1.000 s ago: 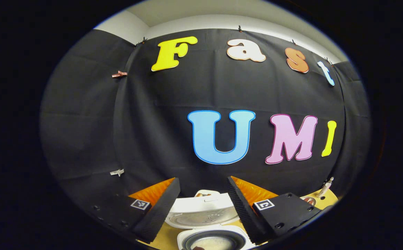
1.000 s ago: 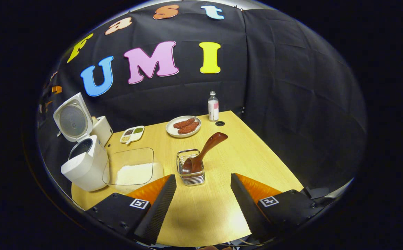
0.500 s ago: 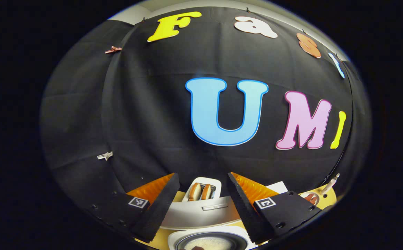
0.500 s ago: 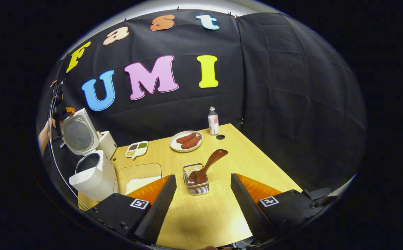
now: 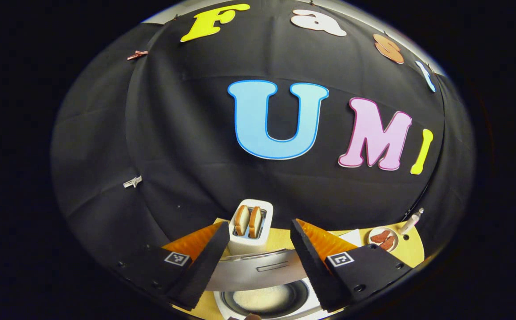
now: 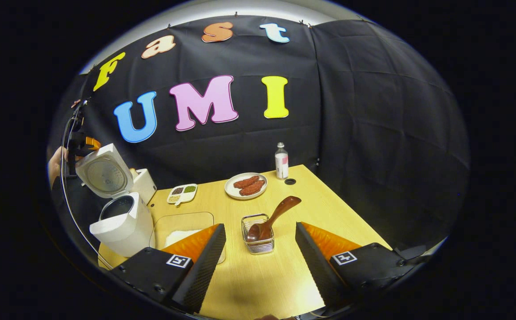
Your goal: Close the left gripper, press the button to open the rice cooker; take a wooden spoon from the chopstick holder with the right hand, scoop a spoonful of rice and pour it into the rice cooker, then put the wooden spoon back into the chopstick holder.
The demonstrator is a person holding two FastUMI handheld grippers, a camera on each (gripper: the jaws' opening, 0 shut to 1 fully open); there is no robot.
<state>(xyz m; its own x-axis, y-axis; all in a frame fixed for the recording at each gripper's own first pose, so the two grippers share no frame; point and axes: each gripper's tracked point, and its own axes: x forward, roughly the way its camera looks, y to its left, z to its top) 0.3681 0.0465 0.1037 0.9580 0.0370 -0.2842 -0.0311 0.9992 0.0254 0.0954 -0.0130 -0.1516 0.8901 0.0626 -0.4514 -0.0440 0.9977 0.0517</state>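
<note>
Leaning in the chopstick holder (image 6: 258,233), the wooden spoon (image 6: 272,218) sits bowl down, its long axis running up and to the right in the right gripper view, handle end clear of the rim. Dark reddish-brown, glossy. Holder stands on the table (image 6: 311,209), between the fingers of the right gripper (image 6: 260,253), which is spread wide, empty. Rice cooker (image 6: 122,218) at table's left edge, lid up. Left gripper (image 5: 260,255) above the cooker's pot, also spread, empty.

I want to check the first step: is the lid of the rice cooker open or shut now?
Open. The rice cooker has its lid tipped up and back, and the pot's opening shows below it.
</note>
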